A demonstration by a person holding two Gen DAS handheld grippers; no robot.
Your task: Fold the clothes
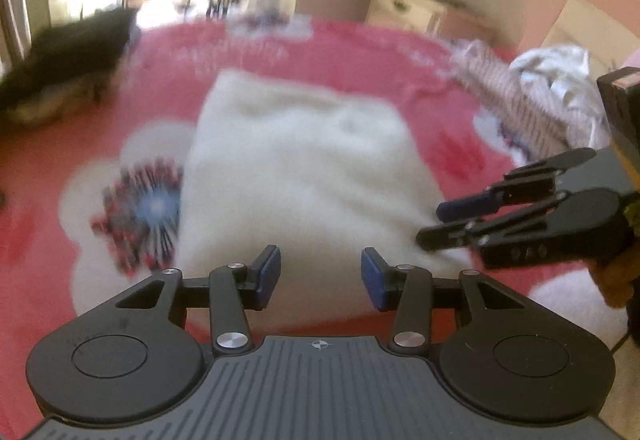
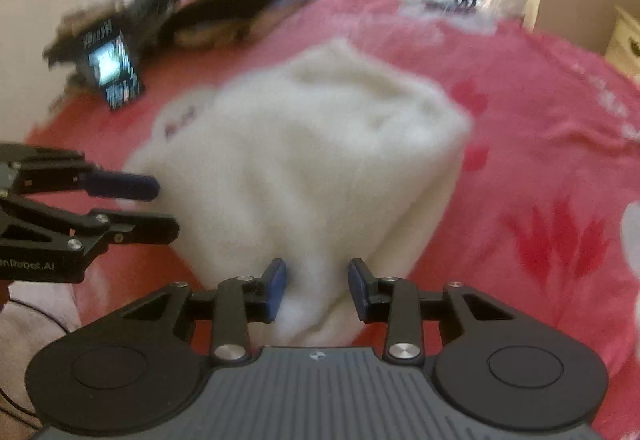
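Note:
A folded white fluffy garment [image 1: 304,160] [image 2: 320,144] lies on the red flowered bedspread [image 1: 360,52] [image 2: 540,120]. My left gripper [image 1: 320,276] hovers over the garment's near edge, jaws open with nothing between them. My right gripper [image 2: 318,288] hangs over the garment's near corner. Its jaws stand apart, and white cloth shows in the gap without the pads pressing on it. In the left wrist view the right gripper [image 1: 430,225] is at the garment's right edge. In the right wrist view the left gripper [image 2: 166,209] is at its left edge.
Dark clothes [image 1: 68,52] [image 2: 240,4] are piled at the far left of the bed. A striped and a white garment [image 1: 540,100] lie heaped at the right. A lit phone [image 2: 114,72] leans near the dark pile. A white dresser [image 1: 404,6] stands beyond the bed.

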